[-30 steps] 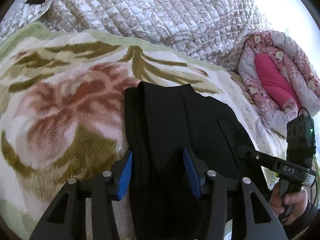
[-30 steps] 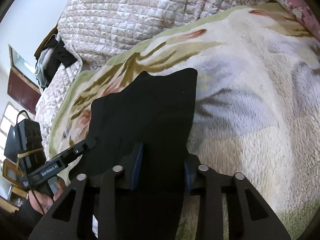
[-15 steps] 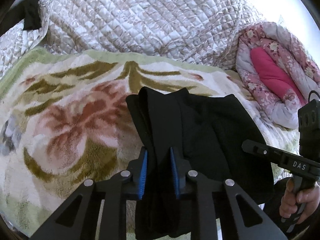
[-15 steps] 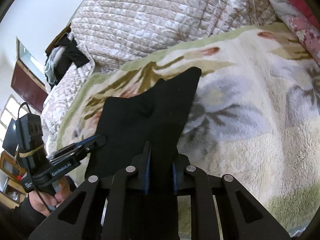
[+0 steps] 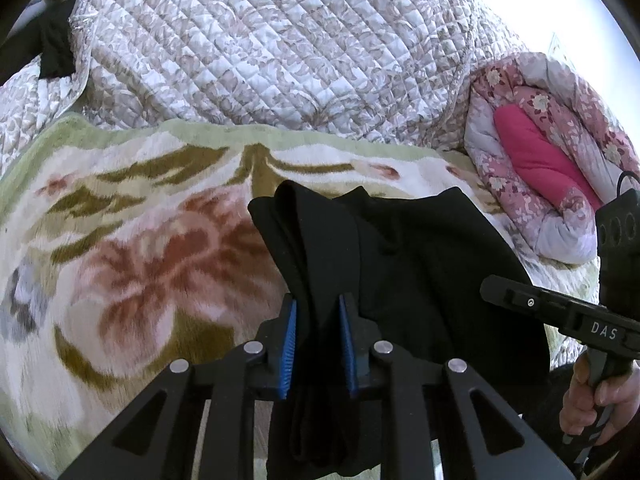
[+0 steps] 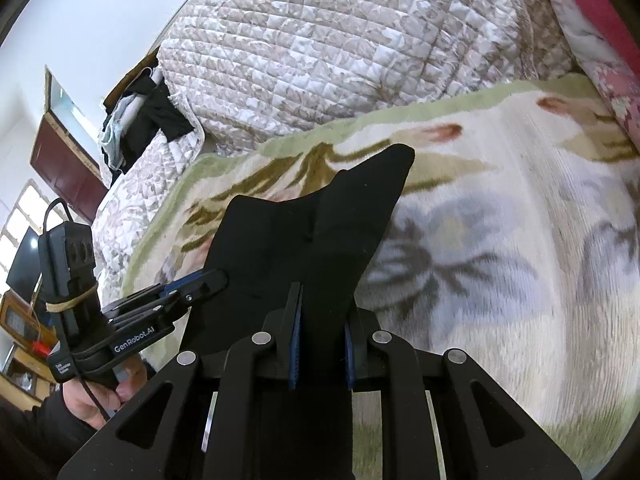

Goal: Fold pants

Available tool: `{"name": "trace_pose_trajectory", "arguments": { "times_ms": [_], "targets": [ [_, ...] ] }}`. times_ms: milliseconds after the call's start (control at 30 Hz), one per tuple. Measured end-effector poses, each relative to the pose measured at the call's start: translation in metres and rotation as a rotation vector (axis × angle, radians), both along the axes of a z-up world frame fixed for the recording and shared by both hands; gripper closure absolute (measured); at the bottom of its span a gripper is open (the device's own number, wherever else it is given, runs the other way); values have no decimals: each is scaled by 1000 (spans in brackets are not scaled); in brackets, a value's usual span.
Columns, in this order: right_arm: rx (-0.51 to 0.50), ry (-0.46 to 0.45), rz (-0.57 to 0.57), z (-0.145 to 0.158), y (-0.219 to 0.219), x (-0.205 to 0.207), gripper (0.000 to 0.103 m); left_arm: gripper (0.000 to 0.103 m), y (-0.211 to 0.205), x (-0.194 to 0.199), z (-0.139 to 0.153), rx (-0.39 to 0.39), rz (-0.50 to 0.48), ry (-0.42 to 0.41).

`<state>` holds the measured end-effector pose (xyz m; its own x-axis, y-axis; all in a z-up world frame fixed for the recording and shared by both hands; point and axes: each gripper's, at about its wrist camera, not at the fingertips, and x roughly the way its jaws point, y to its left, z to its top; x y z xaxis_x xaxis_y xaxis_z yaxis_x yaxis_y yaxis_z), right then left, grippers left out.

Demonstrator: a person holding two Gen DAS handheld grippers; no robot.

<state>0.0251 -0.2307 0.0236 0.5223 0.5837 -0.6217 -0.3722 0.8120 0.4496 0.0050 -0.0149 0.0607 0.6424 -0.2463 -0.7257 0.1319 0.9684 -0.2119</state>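
Black pants (image 5: pixel 420 256) lie on a floral fleece blanket (image 5: pixel 132 240), their near end lifted. My left gripper (image 5: pixel 318 320) is shut on the pants' left near edge, cloth bunched between its blue pads. My right gripper (image 6: pixel 320 328) is shut on the right near edge of the pants (image 6: pixel 304 236). The far end of the pants rests on the blanket (image 6: pixel 500 240). Each gripper shows in the other's view: the right one (image 5: pixel 560 316) at the right, the left one (image 6: pixel 160 312) at the left.
A quilted beige bedspread (image 5: pixel 280 52) is heaped behind the blanket. A rolled pink floral quilt (image 5: pixel 548 160) lies at the right. Dark clothes (image 6: pixel 148 116) hang at the bed's far left, near a wooden cabinet (image 6: pixel 60 160).
Both grippers closed on the near edge of the pants, then lifted and pulled it back. The pants' near end has risen off the blanket and the cloth has bunched.
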Motion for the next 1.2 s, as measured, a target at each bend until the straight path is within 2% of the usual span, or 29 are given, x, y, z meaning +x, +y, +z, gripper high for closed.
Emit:
{"name": "trace_pose_trajectory", "arguments": {
  "times_ms": [600,700,800,900,1000,1100,1200],
  "targets": [
    [4,-34,13,4,12,108,87,81,10,99,11,37,-2,-46],
    [-8,-21,9,-7,12,129,86,81,14,117,10,37,0,-55],
    [-60,56,-34,-31,9,147,80,80,22,135,-3,26,8,-29],
    [-94,43,-80,-38,-4,141,77,80,33,145,-28,58,53,41],
    [-119,3,-110,-29,-12,127,77,80,51,137,-37,52,103,46],
    [-147,-60,-98,-14,-6,108,77,80,64,125,-30,34,135,38],
    [-170,-113,-64,-6,8,83,77,80,60,105,-14,20,124,-3]
  ]
}}
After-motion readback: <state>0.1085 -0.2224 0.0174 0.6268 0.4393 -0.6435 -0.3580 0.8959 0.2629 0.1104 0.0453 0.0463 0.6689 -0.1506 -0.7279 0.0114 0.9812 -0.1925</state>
